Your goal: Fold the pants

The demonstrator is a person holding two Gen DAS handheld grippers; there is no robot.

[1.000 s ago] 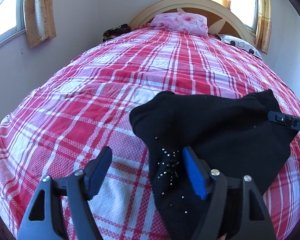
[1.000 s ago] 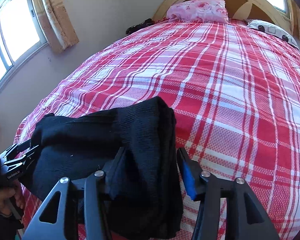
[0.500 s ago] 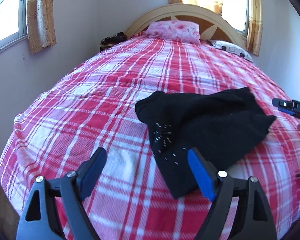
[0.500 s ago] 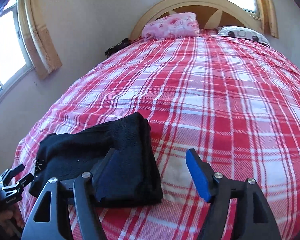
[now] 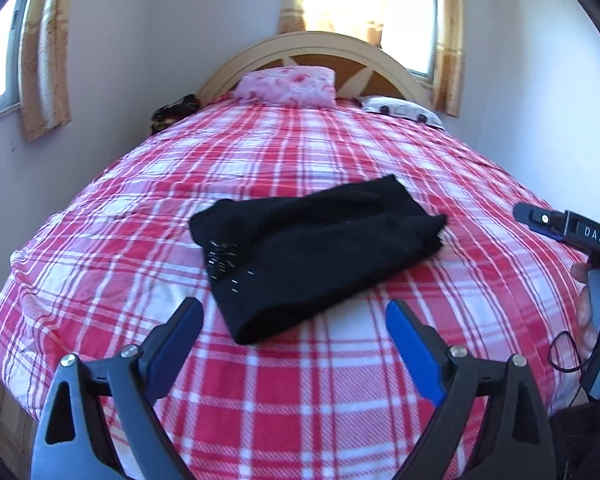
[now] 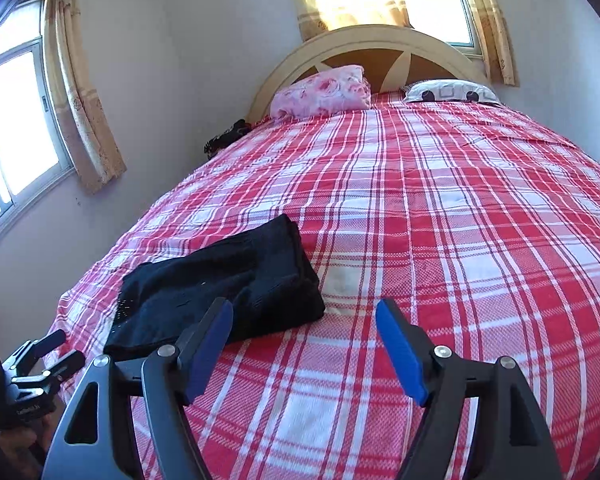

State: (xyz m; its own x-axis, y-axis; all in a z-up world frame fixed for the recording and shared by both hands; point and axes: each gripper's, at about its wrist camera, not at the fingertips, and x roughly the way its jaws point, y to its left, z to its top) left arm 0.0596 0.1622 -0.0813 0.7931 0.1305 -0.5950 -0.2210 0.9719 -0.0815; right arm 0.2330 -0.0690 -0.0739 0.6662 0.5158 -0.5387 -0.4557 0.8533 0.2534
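1. My left hand-held gripper [image 5: 294,344] sits at the bottom of its frame, fingers spread wide and released, with nothing between them; it hangs above the bed [image 5: 340,152] and short of the cloth.
2. My right hand-held gripper [image 6: 304,346] is likewise released at the bottom of its frame, jaws apart and empty; its left finger overlaps the near edge of the cloth in the picture, but I cannot tell that it touches.
3. The pants [image 5: 316,252] lie just beyond both tools, in the lower middle of the left view and the lower left of the right view, on the red-and-white plaid cover.
4. They are black and gathered into a compact, layered bundle, roughly oblong, with small pale flecks near the left end and one corner poking out at the right edge.
5. I judge the folding essentially done: the bundle rests unheld and stacked. At most a tidy of that loose corner is left.
6. Farther off, the pink pillow [image 5: 286,84] lies in the upper middle, against the headboard.
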